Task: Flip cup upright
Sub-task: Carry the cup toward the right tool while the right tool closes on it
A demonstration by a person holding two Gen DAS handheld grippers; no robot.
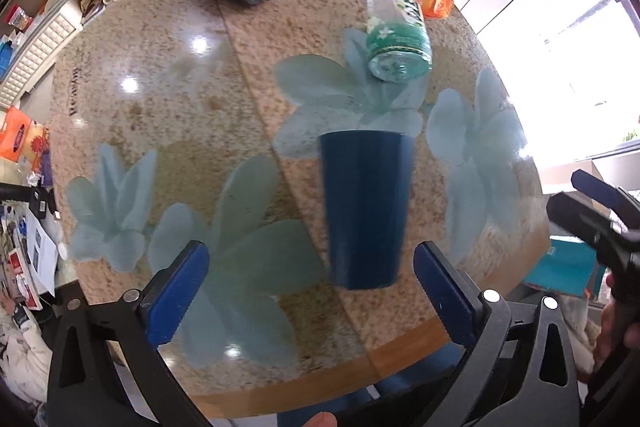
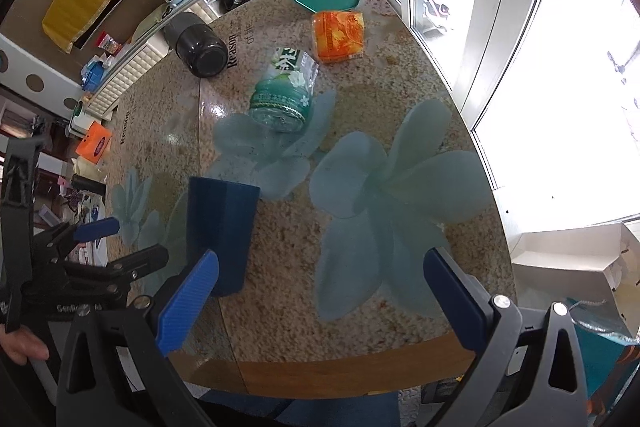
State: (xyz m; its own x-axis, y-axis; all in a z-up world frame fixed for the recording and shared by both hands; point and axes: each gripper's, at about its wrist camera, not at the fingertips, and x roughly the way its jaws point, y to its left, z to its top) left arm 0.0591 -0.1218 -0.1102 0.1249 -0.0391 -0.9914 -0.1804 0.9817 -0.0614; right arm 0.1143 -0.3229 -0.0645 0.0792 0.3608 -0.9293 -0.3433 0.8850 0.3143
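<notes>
I see the dark blue cup (image 1: 366, 211) at frame centre on the surface (image 1: 160, 99) — wide mouth down. My left hand-held gripper (image 1: 312, 291) and right hand-held gripper (image 2: 320, 301) both gape wide — neither touches it.

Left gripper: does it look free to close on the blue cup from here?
Probably yes. The left gripper is open, and the blue cup, wide end down, stands just ahead toward its right side, nothing between.

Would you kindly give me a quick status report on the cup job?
Left hand-held gripper and right hand-held gripper open, empty. Blue cup upside down on table, untouched. Green bottle lying behind it, apart.
</notes>
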